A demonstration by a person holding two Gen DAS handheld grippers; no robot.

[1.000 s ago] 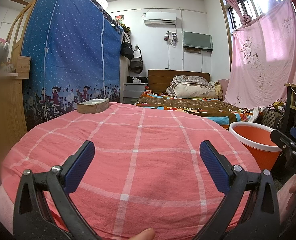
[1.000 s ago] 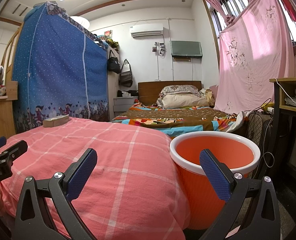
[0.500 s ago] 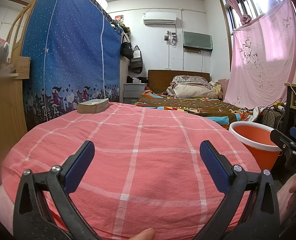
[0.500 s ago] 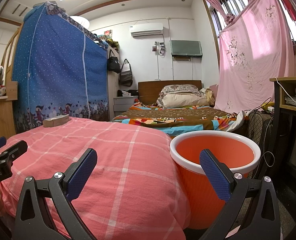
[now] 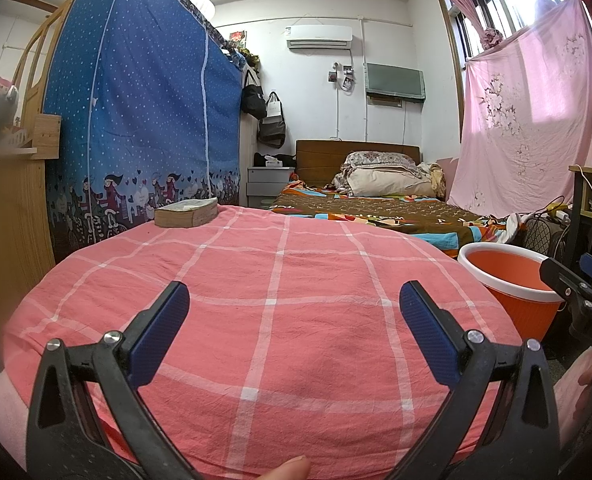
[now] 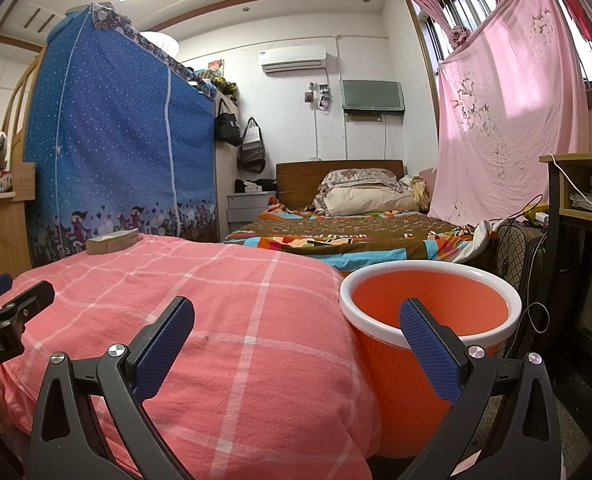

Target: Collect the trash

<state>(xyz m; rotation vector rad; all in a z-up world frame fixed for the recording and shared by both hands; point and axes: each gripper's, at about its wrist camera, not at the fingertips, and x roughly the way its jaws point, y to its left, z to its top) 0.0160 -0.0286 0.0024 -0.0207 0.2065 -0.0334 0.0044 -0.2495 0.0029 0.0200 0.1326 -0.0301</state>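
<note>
An orange bucket with a white rim (image 6: 431, 312) stands on the floor against the right side of a surface covered in pink checked cloth (image 5: 280, 300); the left wrist view also catches the bucket (image 5: 507, 280). My left gripper (image 5: 294, 292) hangs open over the cloth, nothing between its fingers. My right gripper (image 6: 296, 308) is open too, its right finger in front of the bucket, its left over the cloth. I see no loose trash on the cloth. The bucket's bottom is hidden.
A thick book (image 5: 186, 213) lies at the cloth's far left corner. A blue dotted wardrobe (image 5: 136, 120) stands to the left, a bed (image 5: 375, 208) behind, a wooden desk (image 6: 583, 184) and cables to the right. A fingertip (image 5: 286, 468) shows at the bottom edge.
</note>
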